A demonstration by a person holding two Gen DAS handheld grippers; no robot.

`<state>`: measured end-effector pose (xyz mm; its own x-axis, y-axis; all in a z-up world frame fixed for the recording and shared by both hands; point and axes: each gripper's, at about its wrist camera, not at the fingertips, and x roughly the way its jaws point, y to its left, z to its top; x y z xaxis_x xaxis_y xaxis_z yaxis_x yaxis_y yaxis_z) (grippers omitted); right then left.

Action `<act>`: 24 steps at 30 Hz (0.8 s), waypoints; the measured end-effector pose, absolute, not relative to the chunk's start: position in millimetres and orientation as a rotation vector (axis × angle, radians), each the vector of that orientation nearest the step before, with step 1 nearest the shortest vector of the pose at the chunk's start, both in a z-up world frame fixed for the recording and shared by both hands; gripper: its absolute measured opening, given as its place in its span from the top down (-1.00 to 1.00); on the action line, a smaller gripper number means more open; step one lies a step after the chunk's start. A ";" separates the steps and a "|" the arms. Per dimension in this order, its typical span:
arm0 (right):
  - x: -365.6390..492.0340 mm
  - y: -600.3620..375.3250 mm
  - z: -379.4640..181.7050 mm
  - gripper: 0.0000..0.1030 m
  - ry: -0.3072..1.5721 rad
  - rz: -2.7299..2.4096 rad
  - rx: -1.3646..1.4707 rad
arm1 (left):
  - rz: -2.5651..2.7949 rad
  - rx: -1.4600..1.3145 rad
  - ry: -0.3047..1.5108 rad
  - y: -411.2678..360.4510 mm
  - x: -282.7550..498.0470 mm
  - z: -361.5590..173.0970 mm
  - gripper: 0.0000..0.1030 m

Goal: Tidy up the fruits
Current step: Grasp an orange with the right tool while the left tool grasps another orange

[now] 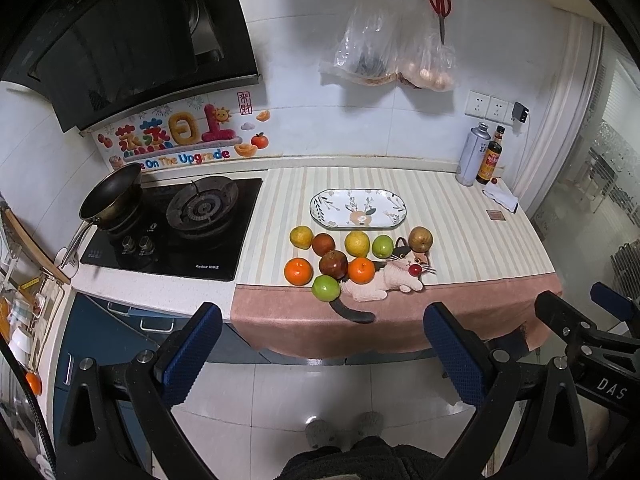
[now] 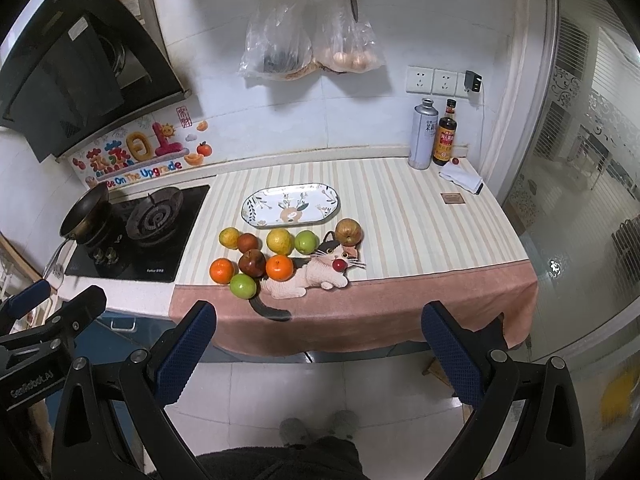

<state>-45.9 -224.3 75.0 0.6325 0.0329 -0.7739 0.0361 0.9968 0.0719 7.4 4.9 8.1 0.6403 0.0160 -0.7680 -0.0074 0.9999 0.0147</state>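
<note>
Several fruits lie in a cluster on the striped counter cloth (image 1: 460,216): two oranges (image 1: 298,271), two green apples (image 1: 326,288), two yellow citrus (image 1: 357,243), dark red fruits (image 1: 333,263) and a brown pear (image 1: 420,239). An empty oval patterned plate (image 1: 355,208) sits just behind them; it also shows in the right wrist view (image 2: 291,205), with the fruits (image 2: 280,267) in front. My left gripper (image 1: 322,320) is open and empty, held back over the floor before the counter edge. My right gripper (image 2: 318,316) is open and empty, likewise back from the counter.
A cat-shaped mat (image 1: 390,278) lies beside the fruits. A gas hob (image 1: 180,228) with a pan (image 1: 110,196) is at the left. Bottles (image 1: 482,156) stand at the back right by a folded cloth (image 1: 502,196). Bags (image 1: 384,52) and scissors hang on the wall.
</note>
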 end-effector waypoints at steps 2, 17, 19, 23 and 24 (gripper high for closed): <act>-43.8 -225.7 72.2 -1.00 0.864 -0.002 0.112 | 0.039 0.024 0.845 7.1 13.9 8.2 -1.00; 51.6 -207.1 -40.9 -1.00 1.010 0.040 0.277 | 0.195 0.073 0.921 80.9 125.0 -70.7 -1.00; 74.2 -207.3 -67.7 -1.00 1.047 0.048 0.285 | 0.202 0.060 0.974 88.7 145.9 -89.9 -1.00; 134.3 -208.6 -129.2 -0.98 1.142 0.083 0.311 | 0.204 0.039 1.105 94.8 190.2 -137.0 -1.00; 147.0 -209.1 -142.6 -0.96 1.165 0.094 0.318 | 0.200 0.022 1.153 96.6 204.9 -153.5 -0.98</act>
